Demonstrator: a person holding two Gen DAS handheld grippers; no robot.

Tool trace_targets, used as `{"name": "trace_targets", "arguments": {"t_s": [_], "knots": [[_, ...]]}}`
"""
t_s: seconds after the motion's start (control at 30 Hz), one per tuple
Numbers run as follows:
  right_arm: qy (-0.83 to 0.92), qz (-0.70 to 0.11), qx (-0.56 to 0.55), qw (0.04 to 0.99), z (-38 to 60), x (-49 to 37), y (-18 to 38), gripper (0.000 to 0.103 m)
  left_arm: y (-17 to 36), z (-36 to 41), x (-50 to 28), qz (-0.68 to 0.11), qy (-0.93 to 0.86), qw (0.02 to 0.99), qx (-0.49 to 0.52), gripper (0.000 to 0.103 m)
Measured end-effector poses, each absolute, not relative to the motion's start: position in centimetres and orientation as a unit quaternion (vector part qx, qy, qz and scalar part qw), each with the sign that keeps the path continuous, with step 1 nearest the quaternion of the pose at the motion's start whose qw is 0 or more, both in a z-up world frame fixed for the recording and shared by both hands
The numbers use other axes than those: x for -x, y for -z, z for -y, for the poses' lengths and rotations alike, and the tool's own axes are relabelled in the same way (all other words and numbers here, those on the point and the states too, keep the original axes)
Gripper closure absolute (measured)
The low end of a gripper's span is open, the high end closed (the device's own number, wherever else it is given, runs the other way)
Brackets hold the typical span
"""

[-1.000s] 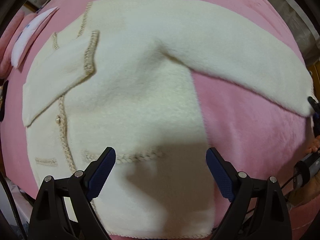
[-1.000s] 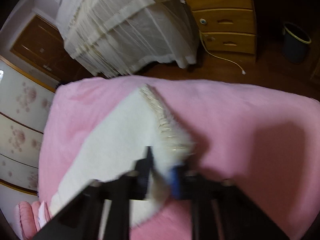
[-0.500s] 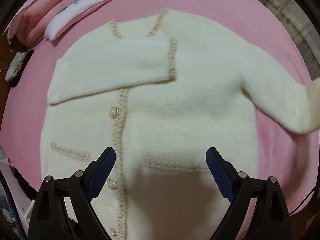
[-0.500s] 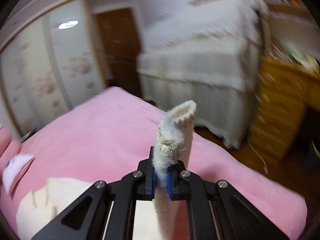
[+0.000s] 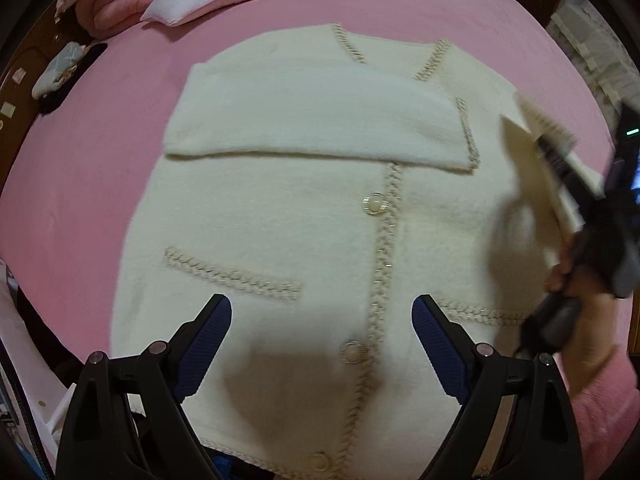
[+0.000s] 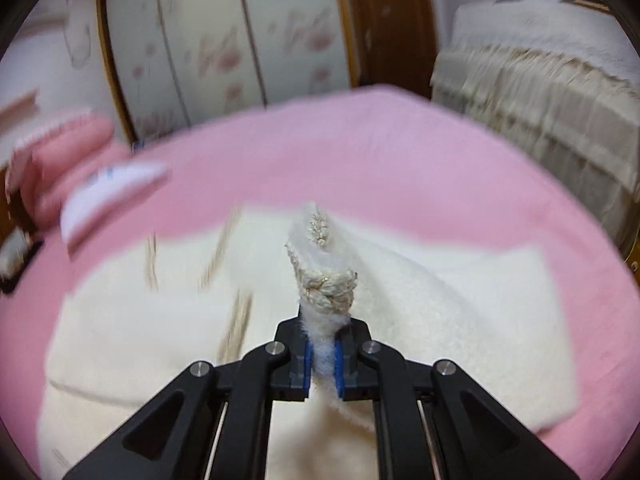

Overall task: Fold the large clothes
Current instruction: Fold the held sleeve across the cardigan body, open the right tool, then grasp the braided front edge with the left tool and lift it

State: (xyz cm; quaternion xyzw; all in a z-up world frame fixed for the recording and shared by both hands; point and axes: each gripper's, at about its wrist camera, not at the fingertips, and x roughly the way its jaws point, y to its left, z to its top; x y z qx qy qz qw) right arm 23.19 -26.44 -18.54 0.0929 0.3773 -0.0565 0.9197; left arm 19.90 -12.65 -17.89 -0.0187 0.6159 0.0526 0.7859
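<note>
The cream cardigan [image 5: 304, 216] lies flat on the pink bed [image 5: 460, 16], soft and floppy, best taken by its braided edges: the right gripper [image 6: 322, 354] pinches a sleeve cuff [image 6: 326, 288], while the left gripper [image 5: 322, 344] hangs wide and empty over the near hem

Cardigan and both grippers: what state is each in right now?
Cardigan: flat on the pink bedspread, front buttoned.
Folded sleeve: laid across the chest.
Other sleeve cuff: lifted, pinched.
Right gripper: shut on the cuff.
Left gripper: open, empty, above the hem.
</note>
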Motion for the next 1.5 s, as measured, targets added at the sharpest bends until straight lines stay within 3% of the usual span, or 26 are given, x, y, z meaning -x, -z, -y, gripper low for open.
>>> {"name": "trace_targets", "arguments": {"t_s": [0.1, 0.2, 0.27, 0.33, 0.37, 0.5, 0.6, 0.8, 1.0, 1.23, 1.3, 1.37, 1.5], "knots": [[0.061, -0.436, -0.072, 0.895, 23.6, -23.6, 22.9, 0.091, 18.3, 10.5, -19.4, -0.616, -0.047, 0.786, 0.025, 0.012], [0.061, -0.443, -0.07, 0.892, 23.4, -23.5, 24.1, 0.083, 19.0, 9.8, -19.0, -0.622, -0.038, 0.782, 0.022, 0.012], [0.03, -0.45, -0.088, 0.888, 24.0, -23.8, 23.8, 0.062, 19.5, 9.8, -19.2, -0.625, -0.027, 0.78, 0.024, 0.012], [-0.005, -0.46, -0.102, 0.882, 24.8, -24.0, 23.8, 0.049, 19.7, 10.2, -19.9, -0.629, -0.006, 0.777, 0.037, 0.012], [-0.01, -0.464, -0.099, 0.88, 24.8, -24.0, 23.3, 0.047, 19.7, 10.5, -20.4, -0.628, 0.012, 0.776, 0.053, 0.012], [0.0, -0.454, -0.064, 0.889, 24.7, -22.1, 21.3, 0.046, 19.6, 12.3, -22.7, -0.619, 0.074, 0.774, 0.115, 0.012], [0.022, -0.452, -0.069, 0.889, 25.7, -19.5, 20.4, 0.036, 20.2, 14.5, -25.2, -0.618, 0.112, 0.761, 0.161, 0.012], [0.074, -0.481, -0.126, 0.865, 30.7, -15.3, 22.0, 0.036, 23.0, 20.2, -29.4, -0.61, 0.14, 0.739, 0.249, 0.012], [0.118, -0.493, -0.218, 0.834, 34.9, -11.6, 25.2, 0.036, 27.0, 25.8, -31.0, -0.614, 0.095, 0.746, 0.237, 0.012], [0.121, -0.463, -0.213, 0.852, 37.2, -12.1, 25.5, 0.036, 28.9, 30.4, -31.8, -0.597, 0.077, 0.766, 0.224, 0.013], [0.114, -0.461, -0.209, 0.855, 38.0, -13.3, 26.0, 0.036, 28.7, 31.6, -31.9, -0.586, 0.104, 0.768, 0.236, 0.021], [0.107, -0.452, -0.212, 0.86, 39.0, -13.9, 26.4, 0.036, 28.8, 32.5, -32.3, -0.583, 0.112, 0.768, 0.242, 0.046], [0.092, -0.446, -0.236, 0.859, 40.2, -15.9, 27.1, 0.034, 28.9, 34.0, -33.8, -0.581, 0.073, 0.778, 0.228, 0.069]]}}
